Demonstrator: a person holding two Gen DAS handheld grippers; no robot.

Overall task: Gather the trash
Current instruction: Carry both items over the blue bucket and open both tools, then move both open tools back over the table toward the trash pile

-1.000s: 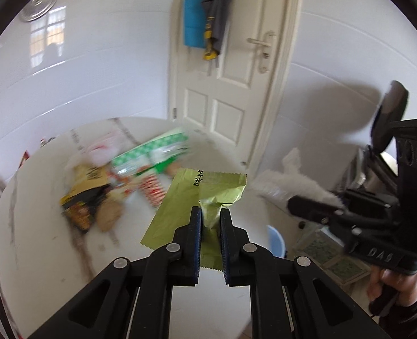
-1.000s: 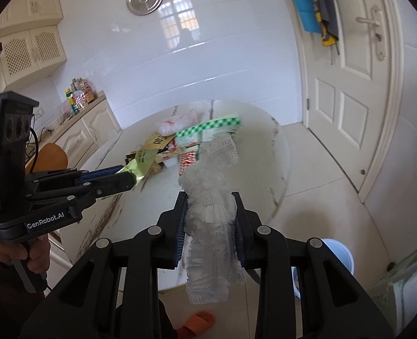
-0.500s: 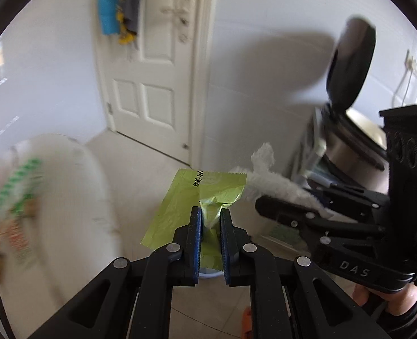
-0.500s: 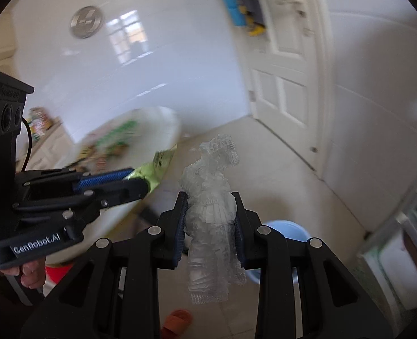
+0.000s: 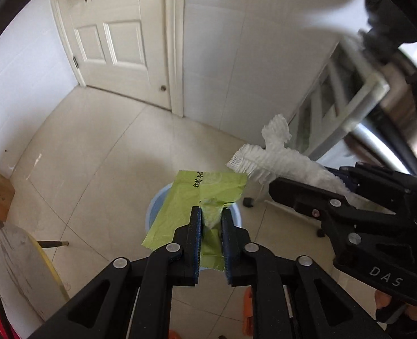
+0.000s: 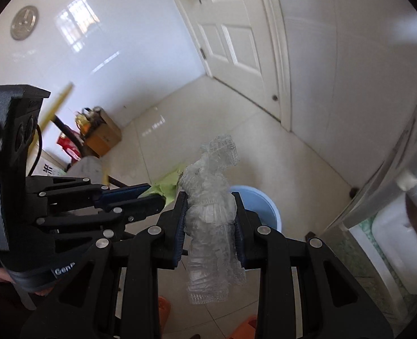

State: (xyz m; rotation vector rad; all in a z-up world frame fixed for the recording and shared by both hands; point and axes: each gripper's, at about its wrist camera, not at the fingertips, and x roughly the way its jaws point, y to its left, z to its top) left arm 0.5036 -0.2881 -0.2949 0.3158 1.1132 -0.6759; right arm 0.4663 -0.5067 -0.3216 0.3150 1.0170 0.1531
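Note:
My left gripper [image 5: 210, 215] is shut on a flat green wrapper [image 5: 197, 195] and holds it above a light blue bin [image 5: 154, 206] on the floor. My right gripper [image 6: 210, 202] is shut on a crumpled white foam net [image 6: 211, 203], with the blue bin [image 6: 260, 206] just beyond and below it. In the left wrist view the right gripper [image 5: 279, 185] sits to the right with the foam net [image 5: 273, 155] sticking out. In the right wrist view the left gripper [image 6: 152, 195] is at the left with the green wrapper [image 6: 166, 182].
A white door [image 5: 115, 36] and tiled wall stand behind the bin. A cardboard box [image 6: 104, 138] sits by the wall. The round table's edge [image 5: 19, 268] is at the lower left. A white rack [image 5: 344, 99] stands on the right. Orange slippers [image 6: 163, 308] lie on the floor.
Both grippers have swung away from the table, to the right and downward, still carrying their trash. The blue bin is now right under the green wrapper.

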